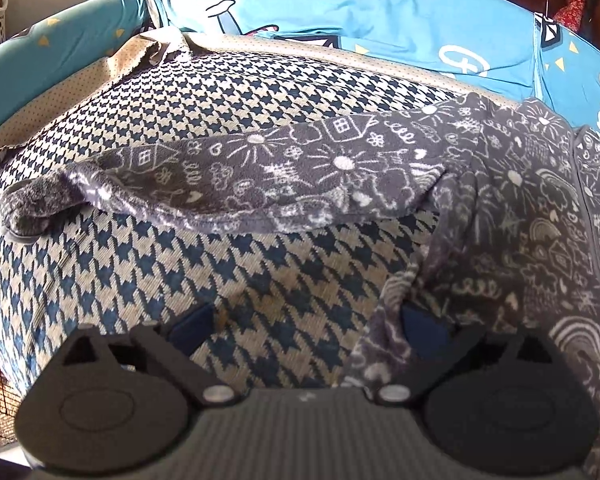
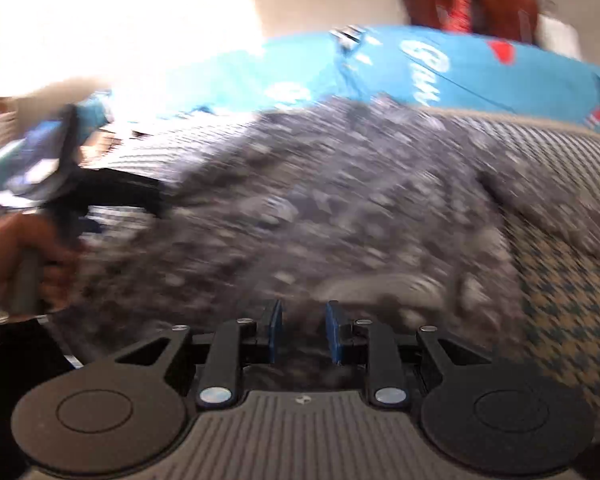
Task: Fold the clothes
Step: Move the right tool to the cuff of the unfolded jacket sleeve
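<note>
Left hand-held gripper gapes wide, its right finger under the grey pyjama; right hand-held gripper, part-open, straddles blurred pyjama fabric on the houndstooth blanket.

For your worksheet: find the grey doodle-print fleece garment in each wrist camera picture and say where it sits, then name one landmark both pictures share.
Left wrist: the grey fleece garment fills the right side, one sleeve stretching left across the houndstooth cover.
Right wrist: the grey fleece garment, blurred, fills the centre, reaching down between the right gripper pads.
Shared landmark: the blue cartoon-print bedsheet behind the garment.
</note>
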Demonstrator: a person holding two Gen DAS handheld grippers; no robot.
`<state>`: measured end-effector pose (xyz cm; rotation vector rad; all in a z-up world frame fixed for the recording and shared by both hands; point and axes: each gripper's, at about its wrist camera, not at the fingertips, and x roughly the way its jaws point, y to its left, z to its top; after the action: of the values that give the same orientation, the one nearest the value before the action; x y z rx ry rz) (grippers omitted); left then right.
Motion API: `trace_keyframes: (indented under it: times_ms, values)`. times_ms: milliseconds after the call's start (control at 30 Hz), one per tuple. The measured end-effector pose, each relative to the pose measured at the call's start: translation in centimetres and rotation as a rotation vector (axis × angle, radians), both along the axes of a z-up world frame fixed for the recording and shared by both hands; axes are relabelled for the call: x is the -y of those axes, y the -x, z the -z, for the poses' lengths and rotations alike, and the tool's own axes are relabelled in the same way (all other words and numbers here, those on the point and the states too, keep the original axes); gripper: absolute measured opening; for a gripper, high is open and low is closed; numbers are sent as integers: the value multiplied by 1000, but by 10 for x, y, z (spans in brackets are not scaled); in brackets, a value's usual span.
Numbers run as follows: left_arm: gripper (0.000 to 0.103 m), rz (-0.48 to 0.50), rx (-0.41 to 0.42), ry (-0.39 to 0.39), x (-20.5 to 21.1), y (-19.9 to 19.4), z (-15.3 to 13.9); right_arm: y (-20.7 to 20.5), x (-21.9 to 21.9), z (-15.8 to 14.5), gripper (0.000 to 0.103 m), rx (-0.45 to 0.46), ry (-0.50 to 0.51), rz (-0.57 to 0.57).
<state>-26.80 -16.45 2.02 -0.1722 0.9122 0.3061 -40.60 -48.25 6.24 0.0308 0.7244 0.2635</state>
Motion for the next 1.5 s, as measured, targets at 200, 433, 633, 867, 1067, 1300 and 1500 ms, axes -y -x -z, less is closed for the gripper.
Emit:
trace_keyframes:
  times_ms: [200, 433, 633, 867, 1067, 1300, 1500]
  values:
    - [103, -26, -10, 34, -7, 6, -5, -9, 25, 7, 24, -87, -64, 120]
    - [102, -89, -48, 1, -17, 9, -3, -8, 42, 10, 24, -117, -84, 160]
    - [102, -57, 28, -33, -9, 14, -20, 0, 48, 3, 24, -103, -104, 156]
    - [102, 23, 64, -19, 15, 2, -34, -10, 57, -9, 24, -86, -130, 153]
    - [102, 131, 76, -10, 45, -13, -34, -36, 71, -17, 25, -47, -145, 135]
    - [103, 251, 62, -18, 89, -14, -17, -77, 78, -12, 25, -29, -192, 220]
    - [103, 290, 12, -41, 102, -16, 0, -98, 82, 8, 24, -107, -145, 312]
